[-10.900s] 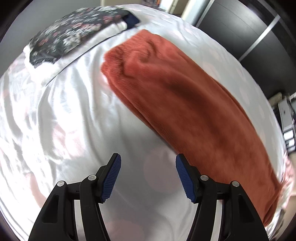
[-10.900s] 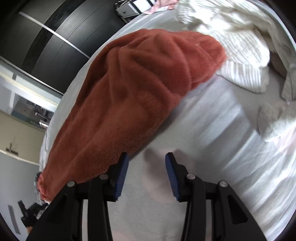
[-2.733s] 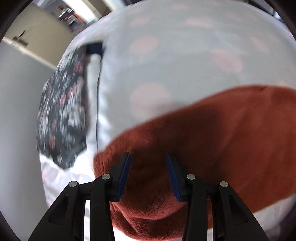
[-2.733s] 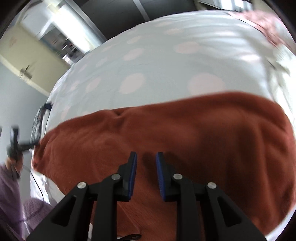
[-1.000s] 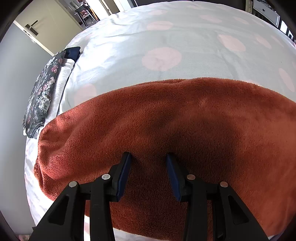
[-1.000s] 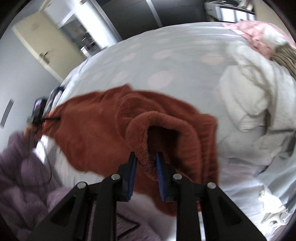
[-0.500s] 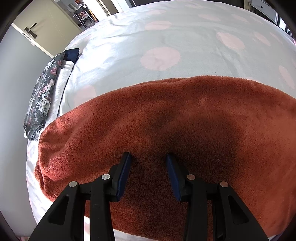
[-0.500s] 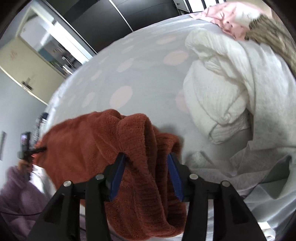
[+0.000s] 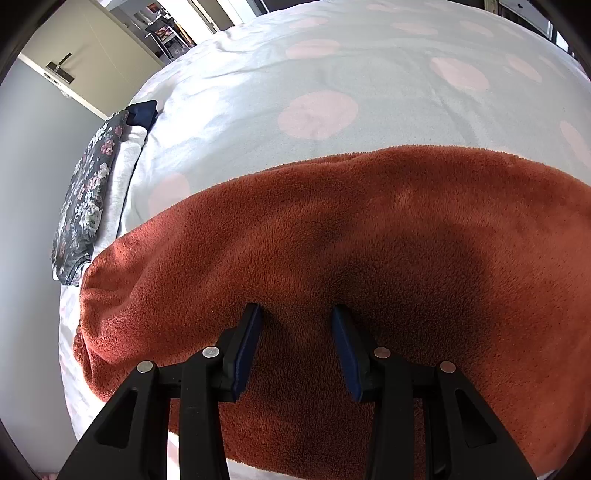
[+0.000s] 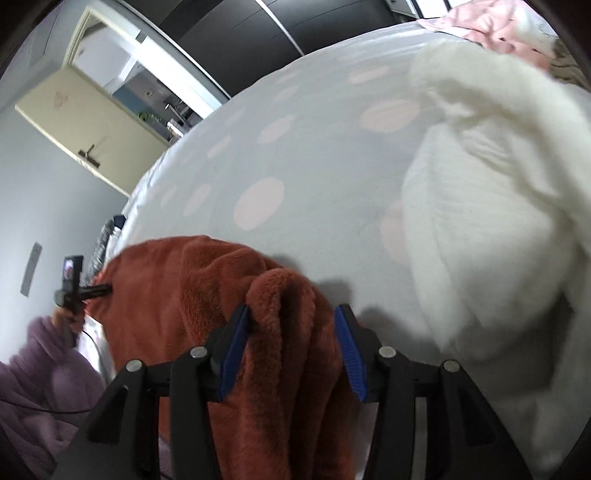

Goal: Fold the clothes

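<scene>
A rust-red fleece garment (image 9: 369, 251) lies spread across the near part of the bed. My left gripper (image 9: 295, 317) is open, its fingers resting on the fleece near its left end. In the right wrist view the garment's other end (image 10: 288, 332) is bunched and draped between the fingers of my right gripper (image 10: 291, 317), which is open with the jaws wide apart. The left gripper shows small at the far left of that view (image 10: 79, 291), at the garment's far corner.
The bed has a pale sheet with pink dots (image 9: 369, 74). A floral dark garment (image 9: 88, 199) lies at the bed's left edge. A heap of white clothes (image 10: 491, 206) and a pink one (image 10: 495, 29) lie to the right. A purple sleeve (image 10: 37, 369) is at lower left.
My right gripper carried the garment's right end leftward over itself, then opened its jaws; the fleece now hangs loose between them. The left gripper has stayed in place on the fleece.
</scene>
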Available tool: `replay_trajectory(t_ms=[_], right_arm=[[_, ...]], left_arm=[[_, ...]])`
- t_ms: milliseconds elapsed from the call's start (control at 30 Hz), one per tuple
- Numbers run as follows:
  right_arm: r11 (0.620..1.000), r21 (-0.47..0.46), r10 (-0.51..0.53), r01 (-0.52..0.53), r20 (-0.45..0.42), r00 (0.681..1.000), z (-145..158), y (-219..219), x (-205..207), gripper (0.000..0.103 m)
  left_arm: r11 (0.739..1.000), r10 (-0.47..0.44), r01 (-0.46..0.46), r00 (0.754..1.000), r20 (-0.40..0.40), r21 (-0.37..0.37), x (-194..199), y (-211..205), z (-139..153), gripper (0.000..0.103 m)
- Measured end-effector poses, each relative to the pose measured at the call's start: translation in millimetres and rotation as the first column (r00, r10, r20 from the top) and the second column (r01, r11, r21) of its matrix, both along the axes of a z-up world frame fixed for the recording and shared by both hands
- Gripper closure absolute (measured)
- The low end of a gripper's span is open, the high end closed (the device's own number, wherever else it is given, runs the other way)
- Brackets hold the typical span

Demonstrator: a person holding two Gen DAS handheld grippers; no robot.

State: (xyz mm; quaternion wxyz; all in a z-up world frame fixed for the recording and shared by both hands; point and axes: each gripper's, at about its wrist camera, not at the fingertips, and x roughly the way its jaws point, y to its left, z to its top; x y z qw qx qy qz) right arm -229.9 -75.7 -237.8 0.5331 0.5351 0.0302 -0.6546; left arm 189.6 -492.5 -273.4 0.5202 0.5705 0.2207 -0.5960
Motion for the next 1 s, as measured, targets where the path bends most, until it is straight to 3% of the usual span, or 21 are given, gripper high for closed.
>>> replay_trajectory(t_ms=[100,267,400,467,600,700,1000], right_arm=[[1.000,-0.012,-0.005,0.006,0.013,1.000,-5.9,0.4,3.4,0.057],[0.997,-0.061,-0.044,0.048,0.057,0.997,2.3,18.7,7.2,0.084],[0.980,-0.141,-0.111,0.140,0.196,0.974,17.5,41.8,3.3,0.086],[0.979,-0.081,-0.165,0.188,0.233,0.958,13.1,49.8,-2.3,0.086],[0.976,0.031,-0.217,0.216,0.257,0.942,-16.5,51.3,-6.7,0.086],[0.968,0.016,-0.244,0.250,0.284,0.927,-23.6,51.0,-8.7,0.082],[0.980,0.050,-0.199,0.193,0.272,0.941,-19.5,65.7,-8.7,0.062]], left_arm=[[1.000,-0.009,0.009,1.000,0.008,-0.002,-1.3,0.1,-0.8,0.061],[1.000,-0.015,0.015,1.000,0.006,-0.001,-1.0,-0.2,-0.6,0.061],[1.000,-0.014,0.014,1.000,0.004,-0.005,-0.6,1.0,-0.6,0.061],[1.000,-0.013,0.013,1.000,0.001,-0.005,-0.9,1.1,-1.1,0.060],[1.000,-0.014,0.014,1.000,0.003,-0.006,-2.2,2.3,-2.3,0.060],[1.000,-0.010,0.010,1.000,-0.001,-0.005,-2.7,2.9,-2.5,0.060],[1.000,-0.010,0.010,1.000,0.002,-0.010,-2.8,4.2,-2.0,0.060]])
